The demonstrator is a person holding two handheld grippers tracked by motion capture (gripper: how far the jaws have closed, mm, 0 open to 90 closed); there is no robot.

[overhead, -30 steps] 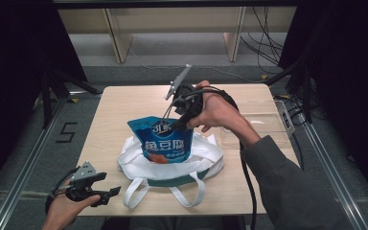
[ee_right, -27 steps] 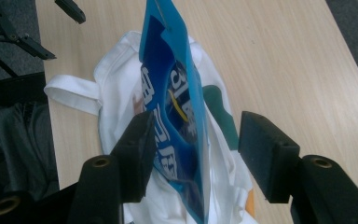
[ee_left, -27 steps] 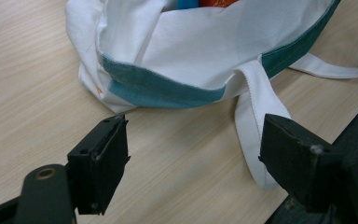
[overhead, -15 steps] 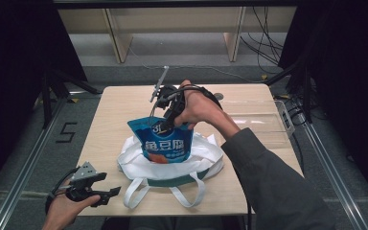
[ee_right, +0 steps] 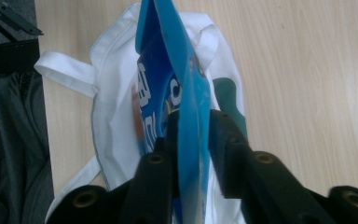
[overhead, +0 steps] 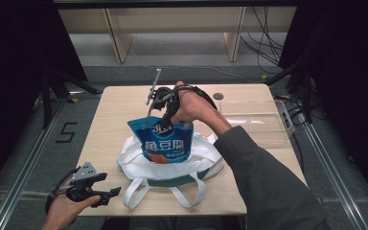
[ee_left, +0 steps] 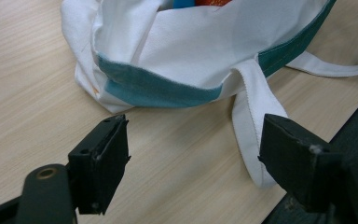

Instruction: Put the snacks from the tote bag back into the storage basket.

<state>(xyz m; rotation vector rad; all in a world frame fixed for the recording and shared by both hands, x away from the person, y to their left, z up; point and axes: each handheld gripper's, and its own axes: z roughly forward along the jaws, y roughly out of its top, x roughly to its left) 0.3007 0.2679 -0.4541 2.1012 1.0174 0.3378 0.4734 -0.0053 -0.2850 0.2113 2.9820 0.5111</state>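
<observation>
High view: the right tool point(overhead: 159, 111) sits at the top edge of the blue snack pouch point(overhead: 162, 143), which stands upright in the white cloth bag point(overhead: 206, 165) on the tabletop point(overhead: 115, 110). A second ago this tool hung above the pouch's right corner with its jaws wide; since then it has shifted left and slightly down, and its jaws have just been closing with the pouch's top seam between them. The right gripper view shows both black pads pressed against the thin blue seam point(ee_right: 191, 116), so it is clenched on the pouch. The pouch and bag lie where they were. The left tool point(overhead: 103, 191) rests unmoved at the tabletop's near left corner, jaws spread apart, holding nothing, with a bag strap point(ee_left: 251, 116) lying just beyond them.
</observation>
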